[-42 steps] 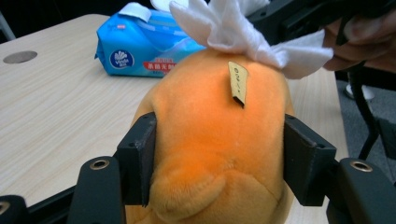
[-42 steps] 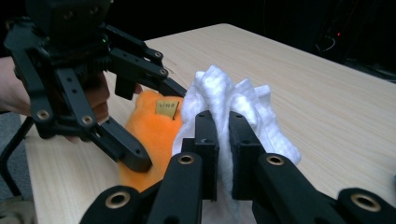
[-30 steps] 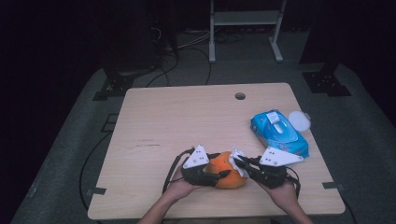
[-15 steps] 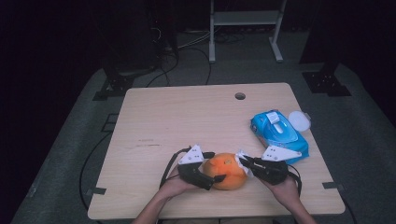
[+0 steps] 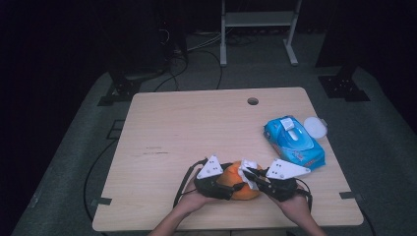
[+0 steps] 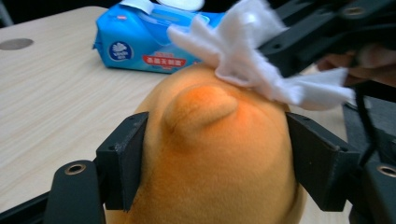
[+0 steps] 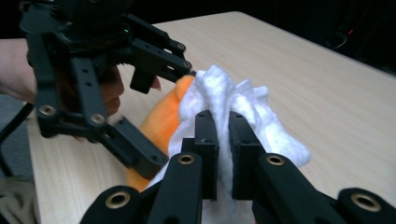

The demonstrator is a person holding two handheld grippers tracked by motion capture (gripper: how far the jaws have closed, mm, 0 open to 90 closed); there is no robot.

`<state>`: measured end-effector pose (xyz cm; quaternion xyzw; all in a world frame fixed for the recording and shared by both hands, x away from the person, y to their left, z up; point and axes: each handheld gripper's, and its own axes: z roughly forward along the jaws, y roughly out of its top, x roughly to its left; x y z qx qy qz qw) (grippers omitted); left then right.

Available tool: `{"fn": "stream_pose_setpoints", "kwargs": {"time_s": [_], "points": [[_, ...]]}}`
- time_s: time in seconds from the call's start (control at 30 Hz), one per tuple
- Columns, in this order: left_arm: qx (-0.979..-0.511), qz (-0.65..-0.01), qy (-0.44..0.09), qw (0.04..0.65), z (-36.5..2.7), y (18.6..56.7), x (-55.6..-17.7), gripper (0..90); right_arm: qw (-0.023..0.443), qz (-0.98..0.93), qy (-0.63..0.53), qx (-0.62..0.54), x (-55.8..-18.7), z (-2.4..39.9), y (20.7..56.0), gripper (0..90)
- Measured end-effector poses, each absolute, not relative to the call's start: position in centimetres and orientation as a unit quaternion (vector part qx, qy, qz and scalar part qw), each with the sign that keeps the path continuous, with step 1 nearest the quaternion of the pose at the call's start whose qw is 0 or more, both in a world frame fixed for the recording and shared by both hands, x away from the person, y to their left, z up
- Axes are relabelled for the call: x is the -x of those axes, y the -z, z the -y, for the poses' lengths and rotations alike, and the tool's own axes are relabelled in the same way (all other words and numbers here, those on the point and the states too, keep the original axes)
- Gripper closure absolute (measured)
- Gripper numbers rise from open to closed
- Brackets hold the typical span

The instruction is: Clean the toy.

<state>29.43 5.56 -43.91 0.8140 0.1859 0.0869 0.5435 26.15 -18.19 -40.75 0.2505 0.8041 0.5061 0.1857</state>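
Wiping in progress at the near edge of the pale wooden table (image 5: 196, 128): soft orange plush toy (image 5: 239, 181), rounded and velvety, braced between the two black jaws of the left gripper (image 5: 231, 188), which have just been closing and now press against the toy's flanks, as seen in the left gripper view (image 6: 215, 158). Pinched tight between the closed jaws of the right gripper (image 7: 223, 140), a crumpled white wet wipe (image 7: 233, 105), laid on top of the plush toy and touching its crown (image 6: 252, 60). Beyond the toy and to its right, lying flat and well apart from both grippers, a blue soft-pack of wet wipes (image 5: 294, 142) with its flap lifted, and just beside that pack a small round white lid (image 5: 314, 127). Judged step: rubbing the toy's upper surface while holding it steady. Next move, by that reading: a short drag of the wipe across the fabric, with firm hold on the left side to stop the soft body rolling or squashing out of the grip.
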Motion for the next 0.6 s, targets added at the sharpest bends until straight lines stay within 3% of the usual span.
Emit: {"fn": "stream_pose_setpoints", "kwargs": {"time_s": [0.27,0.6], "points": [[-0.809,-0.201,-0.095,0.544,-5.1,43.8,-29.2,26.4,0.21,-0.794,-0.497,-0.279,-26.4,19.4,40.6,83.1],[-0.813,-0.188,-0.078,0.546,-5.1,43.7,-29.1,23.9,0.198,-0.804,-0.498,-0.256,-26.4,18.5,40.7,83.1]]}}
